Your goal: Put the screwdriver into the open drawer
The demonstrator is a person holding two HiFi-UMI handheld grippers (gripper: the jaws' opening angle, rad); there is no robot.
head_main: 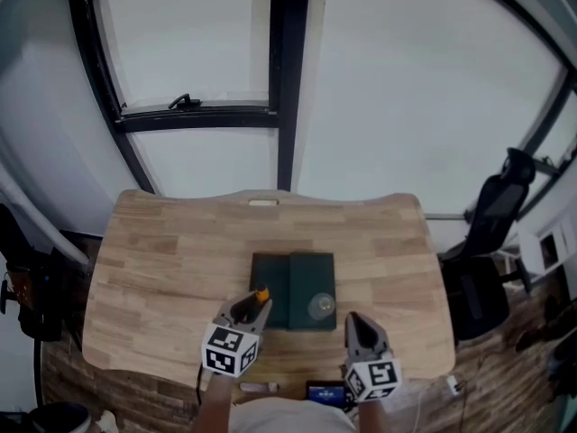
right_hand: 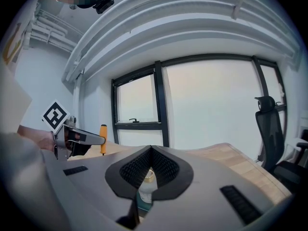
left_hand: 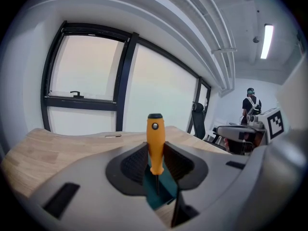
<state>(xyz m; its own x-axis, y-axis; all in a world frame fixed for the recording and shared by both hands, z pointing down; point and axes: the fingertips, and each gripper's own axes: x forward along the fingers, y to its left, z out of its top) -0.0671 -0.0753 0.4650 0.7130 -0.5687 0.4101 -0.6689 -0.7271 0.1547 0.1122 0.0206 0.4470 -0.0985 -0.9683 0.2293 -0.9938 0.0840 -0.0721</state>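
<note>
Left gripper (left_hand: 155, 154) clamps the upright orange-handled screwdriver (left_hand: 155, 138), shaft apparently dark.

A pale wooden desk (head_main: 171, 269) lies beneath and ahead of the left fingers (head_main: 242, 310) and the right fingers (head_main: 359, 329). A clear round glass object (head_main: 322, 306) sits just ahead and to the left of the right fingers. Far ahead of both stands a black-framed window (head_main: 279, 79) with a handle (head_main: 185, 102). A black office chair (head_main: 491, 215) stands well off to the right of the right fingers, beside the desk.
</note>
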